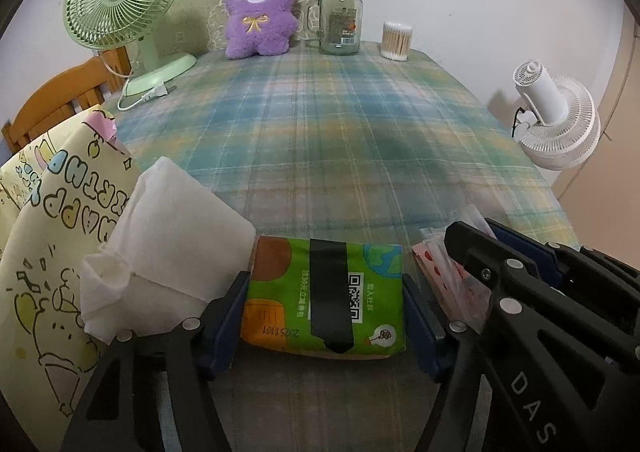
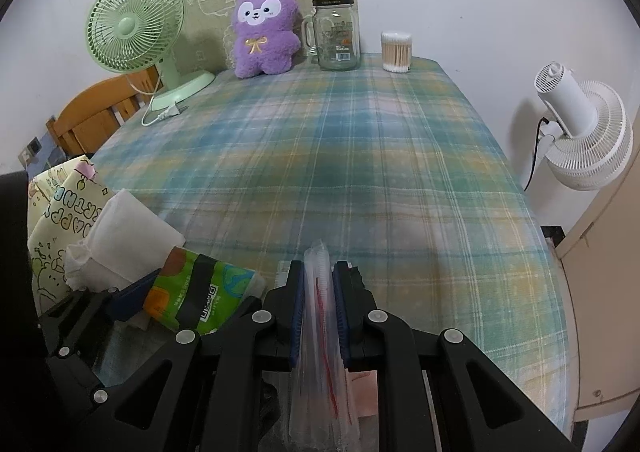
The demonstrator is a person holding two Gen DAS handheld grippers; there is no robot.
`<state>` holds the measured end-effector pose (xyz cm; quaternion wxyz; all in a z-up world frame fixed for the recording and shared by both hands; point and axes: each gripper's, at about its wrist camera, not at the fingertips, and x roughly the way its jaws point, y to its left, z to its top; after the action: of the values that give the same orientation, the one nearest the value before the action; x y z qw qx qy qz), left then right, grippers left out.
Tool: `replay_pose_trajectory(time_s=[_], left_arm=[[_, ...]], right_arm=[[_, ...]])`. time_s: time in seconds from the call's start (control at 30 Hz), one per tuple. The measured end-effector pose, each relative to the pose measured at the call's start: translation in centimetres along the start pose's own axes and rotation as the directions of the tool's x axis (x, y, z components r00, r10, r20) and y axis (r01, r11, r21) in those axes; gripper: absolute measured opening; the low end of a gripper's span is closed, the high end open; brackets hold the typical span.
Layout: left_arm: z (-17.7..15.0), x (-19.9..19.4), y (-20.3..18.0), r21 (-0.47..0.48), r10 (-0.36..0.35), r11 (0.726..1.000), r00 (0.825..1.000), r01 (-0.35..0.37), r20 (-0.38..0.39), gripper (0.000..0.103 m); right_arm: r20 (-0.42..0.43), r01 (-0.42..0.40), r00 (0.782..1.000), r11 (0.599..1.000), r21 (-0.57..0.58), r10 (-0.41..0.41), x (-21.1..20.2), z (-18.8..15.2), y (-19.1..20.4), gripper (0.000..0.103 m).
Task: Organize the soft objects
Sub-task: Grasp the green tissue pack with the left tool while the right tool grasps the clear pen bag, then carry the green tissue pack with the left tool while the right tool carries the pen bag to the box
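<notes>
Left claw (image 1: 324, 316) grips green tissue pack (image 1: 324, 304) at near tabletop (image 1: 340, 132) edge; right claw (image 2: 318, 316) clamps plastic-wrapped pack (image 2: 318, 292) beside it; advice: lift w/ light, even squeeze

We see both views evenly and softly lit from above, rather dim, with no hard glare. A broad dark shadow lies on the mid cloth (image 1: 360, 124), and the green fan (image 1: 120, 4) and white fan (image 2: 580, 132) cast soft shadows on the wall. The fisheye bends the table edges and blackens the corners; the bag (image 2: 324, 332) up close looks blurred, and the far toy (image 1: 260, 8) slightly soft.
</notes>
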<state>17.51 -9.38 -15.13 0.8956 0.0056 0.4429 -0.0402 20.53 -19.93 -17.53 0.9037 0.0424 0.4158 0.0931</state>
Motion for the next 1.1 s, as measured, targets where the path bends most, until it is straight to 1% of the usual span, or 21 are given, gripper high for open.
replay_pose_trajectory(time_s=[0.2, 0.63, 0.9, 1.1], left_arm=[[-0.6, -1.0, -0.1, 0.006, -0.019, 1.0, 1.0, 0.019, 0.004, 0.07], [-1.2, -4.4, -1.1, 0.027, -0.015, 1.0, 0.998, 0.014, 0.062, 0.069], [-0.9, -7.0, -1.9, 0.037, -0.002, 0.999, 0.993, -0.002, 0.119, 0.069], [-0.5, -8.8, -2.5, 0.045, -0.012, 0.999, 0.991, 0.007, 0.132, 0.069]], right_arm=[[0.006, 0.003, 1.0, 1.0, 0.0, -0.003, -1.0, -0.5, 0.1, 0.017], [0.052, 0.011, 0.999, 1.0, 0.027, -0.012, -4.6, -1.3, -0.1, 0.017], [0.097, 0.009, 0.995, 1.0, 0.029, -0.012, -7.0, -1.1, -0.4, 0.017], [0.112, -0.001, 0.994, 0.999, 0.046, -0.004, -8.7, -0.7, -0.6, 0.017]])
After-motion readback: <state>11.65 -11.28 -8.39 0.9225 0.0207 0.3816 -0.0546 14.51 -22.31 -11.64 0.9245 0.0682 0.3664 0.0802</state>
